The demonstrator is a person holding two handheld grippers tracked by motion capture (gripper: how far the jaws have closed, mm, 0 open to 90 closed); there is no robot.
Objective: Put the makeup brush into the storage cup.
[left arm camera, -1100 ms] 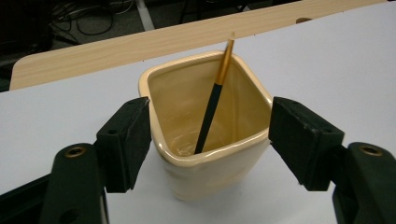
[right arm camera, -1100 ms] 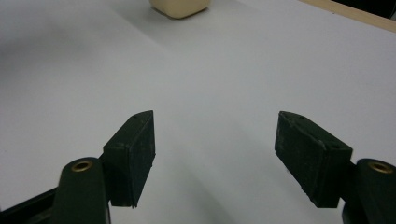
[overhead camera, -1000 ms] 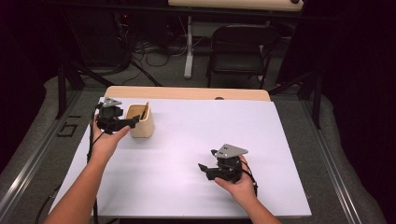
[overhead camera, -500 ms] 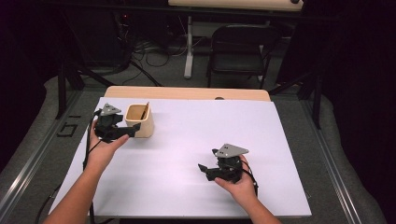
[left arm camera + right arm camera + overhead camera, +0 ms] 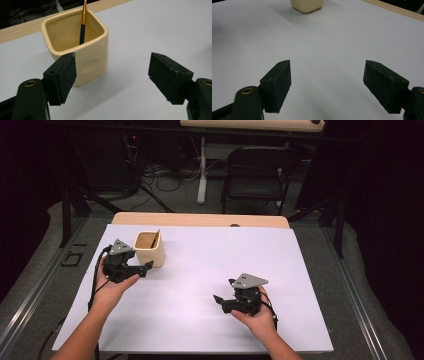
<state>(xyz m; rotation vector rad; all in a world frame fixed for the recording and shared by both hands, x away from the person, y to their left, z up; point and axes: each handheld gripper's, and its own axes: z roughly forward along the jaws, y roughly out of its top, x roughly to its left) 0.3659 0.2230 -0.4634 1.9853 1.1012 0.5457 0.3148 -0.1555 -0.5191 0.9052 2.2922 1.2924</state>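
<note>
1. Worktop (image 5: 200, 270) lies white and bare across most of its spread, with a strip of pale wood (image 5: 200, 219) along its far edge.
2. My left hand-held gripper (image 5: 142, 268) sits near the far left part of the sheet, jaws spread wide and holding nothing.
3. In my left gripper view, the cream square cup (image 5: 80, 45) stands upright just ahead of my left jaw; that jaw's tip overlaps the cup's near wall in the picture, but I cannot tell whether it touches.
4. My other left jaw stands well off to the side of the cup, over bare white surface.
5. A thin stick with a dark lower part and a golden upper part (image 5: 82, 25) leans inside the cup against its far wall and rises past the rim.
6. From the high view, the cup (image 5: 149, 249) stands close to the sheet's far edge and near its left side.
7. My right hand-held gripper (image 5: 223, 298) rests near the sheet's near edge, right of centre, jaws also wide apart and empty.
8. In my right gripper view, the cup's base (image 5: 306, 6) shows far ahead, with open white surface between it and my jaws.
9. My two grippers are well apart.
</note>
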